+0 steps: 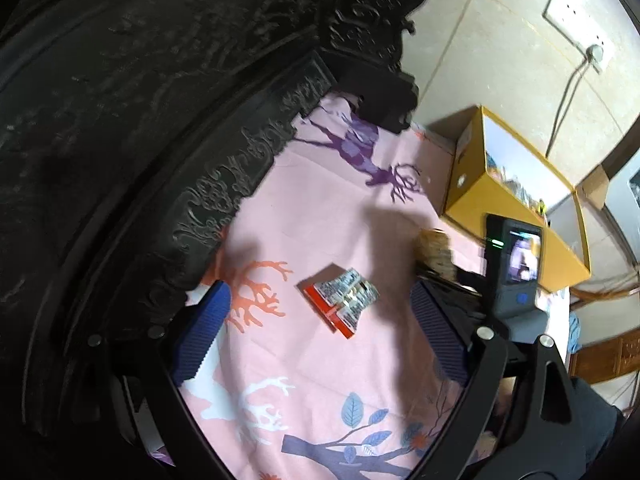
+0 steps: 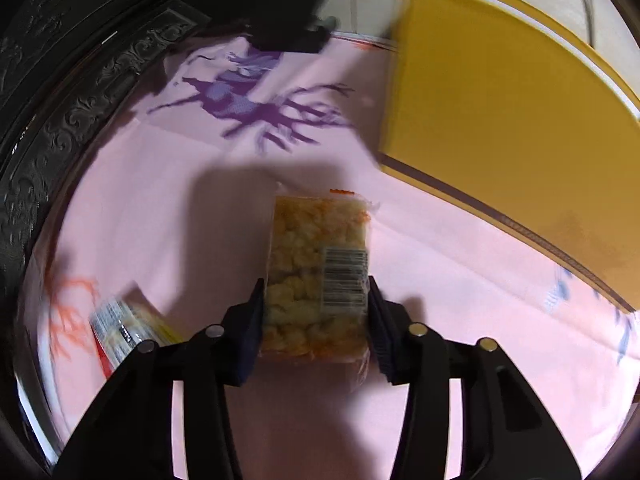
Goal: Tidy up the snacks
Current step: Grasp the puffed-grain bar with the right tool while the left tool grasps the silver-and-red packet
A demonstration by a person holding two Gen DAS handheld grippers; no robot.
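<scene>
A red and silver snack packet (image 1: 340,300) lies on the pink printed cloth (image 1: 320,220), between and a little beyond my open left gripper's (image 1: 320,328) blue fingers (image 1: 204,332). It also shows in the right wrist view (image 2: 120,328) at lower left. My right gripper (image 2: 316,316) is shut on a clear packet of yellow puffed snack (image 2: 312,272) with a barcode label, held above the cloth. The right gripper's body and camera screen (image 1: 516,260) show at right in the left wrist view, with the yellow snack (image 1: 434,248) beside them.
An open yellow cardboard box (image 1: 516,200) stands at the cloth's far right; its side (image 2: 500,112) fills the upper right of the right wrist view. A dark carved wooden headboard (image 1: 160,120) runs along the left. A tiled floor, a power strip (image 1: 576,20) and cable lie beyond.
</scene>
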